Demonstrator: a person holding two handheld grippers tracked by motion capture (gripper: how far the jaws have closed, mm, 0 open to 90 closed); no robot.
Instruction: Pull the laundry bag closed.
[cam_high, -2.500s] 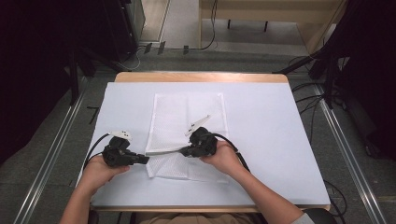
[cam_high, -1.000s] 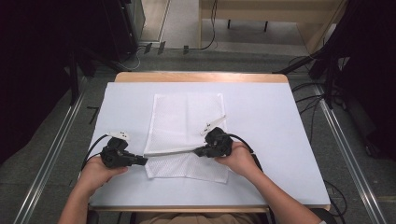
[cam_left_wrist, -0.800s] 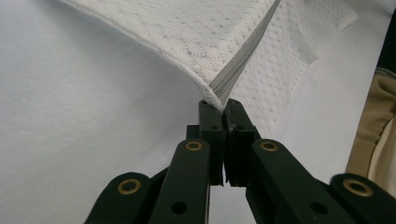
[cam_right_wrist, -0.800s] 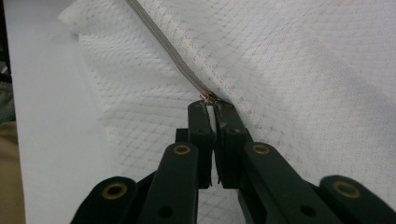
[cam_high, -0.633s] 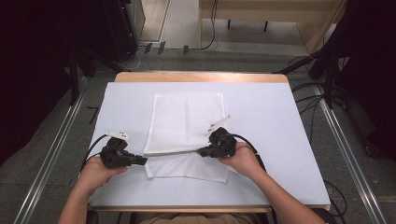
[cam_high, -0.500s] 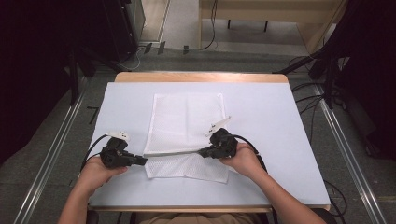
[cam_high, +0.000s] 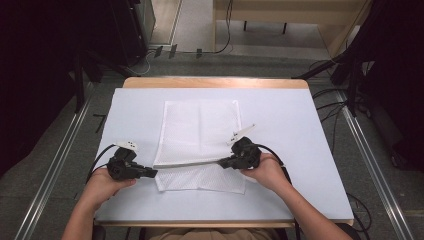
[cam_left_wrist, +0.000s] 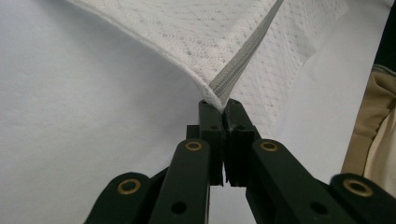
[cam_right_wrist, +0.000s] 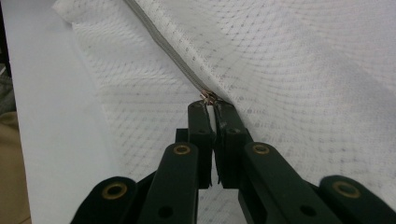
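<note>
I have the white mesh bag (cam_high: 200, 142) lying flat on the desk (cam_high: 300, 150), near its middle, with the grey zipper (cam_high: 192, 163) running across its near part. My left gripper (cam_high: 150, 172) is clamped tight on the bag's corner at the zipper's end (cam_left_wrist: 215, 95) — I judge that grip is there to anchor the fabric so the zipper line stays taut. My right gripper (cam_high: 226, 161) is pinched shut on the small metal zipper pull (cam_right_wrist: 207, 97), so the two grips oppose each other along one straight line; the zipper lifts slightly off the desk between them, which suits sliding the pull without the mesh bunching.

What I cannot settle: whether the teeth behind the pull are joined or parted — the right gripper view is too soft there. The pull itself is mostly buried between the jaws. In the high view my right hand (cam_high: 267, 172) covers part of the bag's near right corner, and I cannot see whether anything is inside the bag.
</note>
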